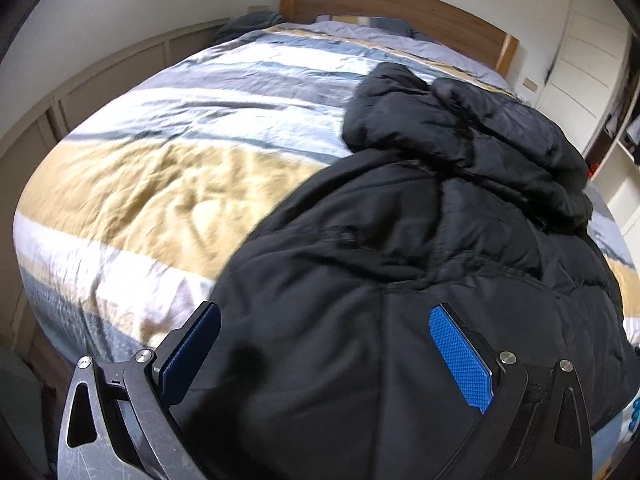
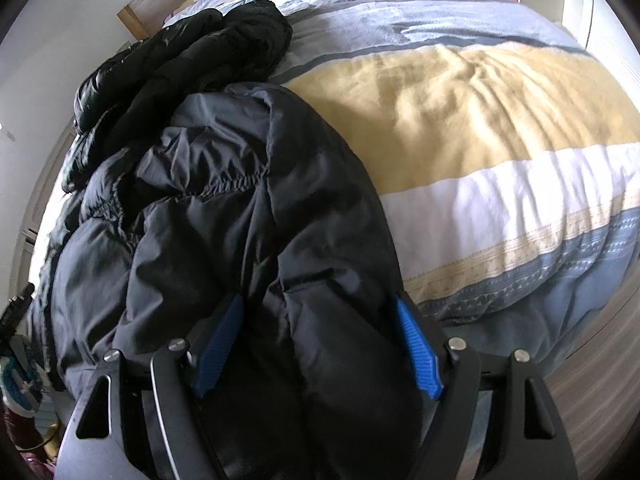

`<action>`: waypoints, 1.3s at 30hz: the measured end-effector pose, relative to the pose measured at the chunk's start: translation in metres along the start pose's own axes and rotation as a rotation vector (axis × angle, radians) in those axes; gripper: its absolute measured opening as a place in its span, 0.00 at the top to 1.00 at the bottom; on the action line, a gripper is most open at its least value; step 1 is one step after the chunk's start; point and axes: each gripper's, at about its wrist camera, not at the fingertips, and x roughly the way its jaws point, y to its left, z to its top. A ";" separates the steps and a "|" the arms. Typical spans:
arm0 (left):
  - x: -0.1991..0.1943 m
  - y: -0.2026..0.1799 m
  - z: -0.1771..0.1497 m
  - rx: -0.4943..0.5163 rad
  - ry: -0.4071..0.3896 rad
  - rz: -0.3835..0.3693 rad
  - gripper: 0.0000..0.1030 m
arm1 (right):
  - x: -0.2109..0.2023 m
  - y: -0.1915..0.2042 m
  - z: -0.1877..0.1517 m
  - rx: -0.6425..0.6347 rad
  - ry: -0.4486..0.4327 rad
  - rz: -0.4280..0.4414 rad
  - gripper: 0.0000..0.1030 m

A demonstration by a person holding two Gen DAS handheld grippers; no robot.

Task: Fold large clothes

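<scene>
1. Black puffer jacket lies on the bed, bunched w/ deep folds; in the left wrist view it fills the near-right part of the bedding, hood end toward the wooden headboard.
2. Bedding = striped duvet: yellow, white, blue-grey bands, wrinkled; a patterned border runs near the bed's foot edge in the right wrist view.
3. Left tool: jaws wide apart, blue pads clear of the fabric on their inner faces; jacket cloth sits between & below them, but no pinch shows. Left view is a bit motion-blurred.
4. Right tool: jaws spread wide, w/ a thick puffy lobe of the jacket filling the gap between the blue pads. Cloth reaches both pads; can't tell for sure whether they press or just flank it, reads as spread, not clamped.
5. Right wrist view: jacket runs from the tool up-left across the bed; a 2nd dark, shinier bundle lies beyond it near the headboard corner, touching it; can't tell if it's the hood or a separate garment.
6. Pale cupboard doors stand past the bed's far side in the left wrist view.
</scene>
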 end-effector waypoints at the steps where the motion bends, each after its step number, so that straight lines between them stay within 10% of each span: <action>1: 0.001 0.007 0.000 -0.014 0.006 -0.002 0.01 | 0.001 -0.002 0.000 0.012 0.004 0.022 0.27; 18: 0.037 0.098 -0.016 -0.328 0.136 -0.291 0.01 | -0.009 -0.041 -0.010 0.187 -0.006 0.135 0.27; 39: 0.045 0.135 -0.047 -0.501 0.183 -0.638 0.01 | 0.004 -0.051 -0.037 0.313 0.127 0.526 0.23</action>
